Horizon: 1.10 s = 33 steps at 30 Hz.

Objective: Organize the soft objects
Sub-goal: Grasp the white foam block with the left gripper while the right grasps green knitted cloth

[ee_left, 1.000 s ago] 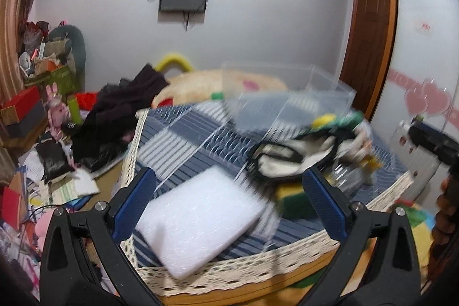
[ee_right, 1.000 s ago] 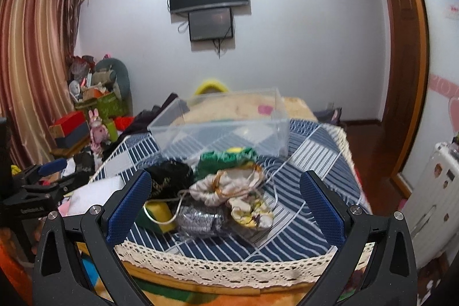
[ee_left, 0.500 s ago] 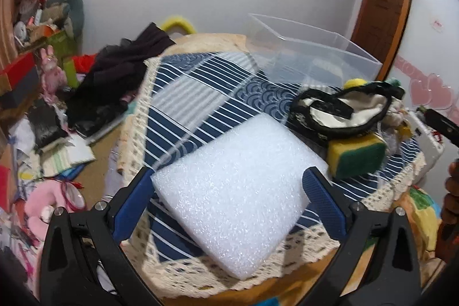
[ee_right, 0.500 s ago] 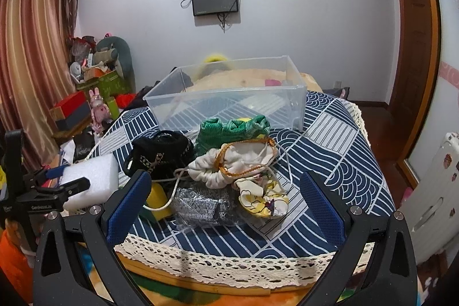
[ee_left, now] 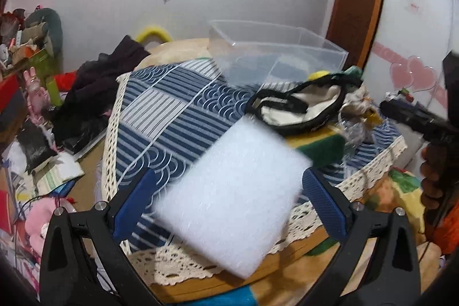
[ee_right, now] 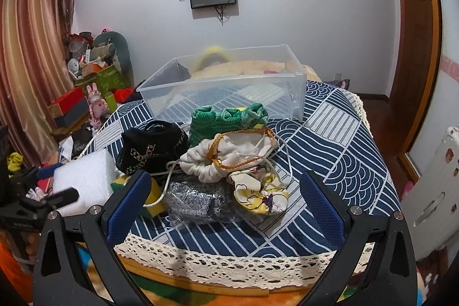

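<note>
A white foam block (ee_left: 232, 194) lies at the table's near left corner, between the wide-open fingers of my left gripper (ee_left: 229, 202); whether the pads touch it I cannot tell. It also shows in the right wrist view (ee_right: 83, 179). A clear plastic bin (ee_right: 226, 85) stands at the back of the table. In front of it lie a black pouch (ee_right: 152, 148), a green knitted piece (ee_right: 226, 119), a white drawstring bag (ee_right: 235, 154), a silver pouch (ee_right: 198, 200) and a yellow-green sponge (ee_left: 321, 148). My right gripper (ee_right: 226, 208) is open and empty before the pile.
The table has a blue patterned cloth (ee_right: 330, 139) with a lace edge (ee_right: 229, 257). Clutter, boxes and dark clothes (ee_left: 94, 93) fill the floor to the left. A wooden door (ee_right: 413, 48) and a white radiator (ee_right: 436, 185) are on the right.
My left gripper has closed in on the foam block, which now fills the space between its fingers. My right gripper has moved nearer to the pile.
</note>
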{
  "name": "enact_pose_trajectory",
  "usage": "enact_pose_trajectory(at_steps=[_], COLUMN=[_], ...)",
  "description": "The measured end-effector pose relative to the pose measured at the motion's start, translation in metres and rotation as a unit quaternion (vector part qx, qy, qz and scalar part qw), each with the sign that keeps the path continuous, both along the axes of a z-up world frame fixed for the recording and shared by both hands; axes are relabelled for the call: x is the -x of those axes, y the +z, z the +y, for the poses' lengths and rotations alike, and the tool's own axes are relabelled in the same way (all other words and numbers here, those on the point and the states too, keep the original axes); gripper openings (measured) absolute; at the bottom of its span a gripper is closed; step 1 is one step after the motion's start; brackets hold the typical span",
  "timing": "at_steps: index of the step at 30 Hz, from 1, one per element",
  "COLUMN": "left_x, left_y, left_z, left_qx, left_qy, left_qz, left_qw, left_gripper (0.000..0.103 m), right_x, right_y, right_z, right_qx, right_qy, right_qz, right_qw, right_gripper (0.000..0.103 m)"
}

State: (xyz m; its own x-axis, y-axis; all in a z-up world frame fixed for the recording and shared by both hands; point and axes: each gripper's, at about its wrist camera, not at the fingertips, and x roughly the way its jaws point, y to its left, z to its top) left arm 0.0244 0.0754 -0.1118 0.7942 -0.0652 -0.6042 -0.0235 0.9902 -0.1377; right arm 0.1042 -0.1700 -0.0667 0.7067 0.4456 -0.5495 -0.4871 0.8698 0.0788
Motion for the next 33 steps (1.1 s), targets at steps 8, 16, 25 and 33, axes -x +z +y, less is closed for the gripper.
enact_pose_trajectory(at_steps=[8,16,25,33], left_x=[-0.025,-0.021,-0.01,-0.001], left_y=[-0.01,-0.019,-0.008,0.021], left_z=[-0.008,-0.017,-0.009,-0.007], left_qx=[-0.02,-0.04,-0.021,-0.021], left_qy=[-0.068,-0.062,-0.027,0.0], left_qz=[0.033,0.024,0.0,-0.047], left_qw=[0.997,0.997,0.9994,0.9987], left_gripper=[0.103,0.096,0.091,0.091], right_x=[0.0,-0.007,-0.021,-0.042], right_y=[0.0,-0.001,0.012,0.012], right_z=[-0.001,0.003,0.009,0.033], right_qx=[-0.001,0.013,0.001,0.007], right_qy=[0.001,-0.002,0.007,0.037], right_qz=[0.003,-0.007,-0.029,-0.011], right_qw=[1.0,1.0,1.0,0.999], right_gripper=[0.103,0.103,0.096,0.07])
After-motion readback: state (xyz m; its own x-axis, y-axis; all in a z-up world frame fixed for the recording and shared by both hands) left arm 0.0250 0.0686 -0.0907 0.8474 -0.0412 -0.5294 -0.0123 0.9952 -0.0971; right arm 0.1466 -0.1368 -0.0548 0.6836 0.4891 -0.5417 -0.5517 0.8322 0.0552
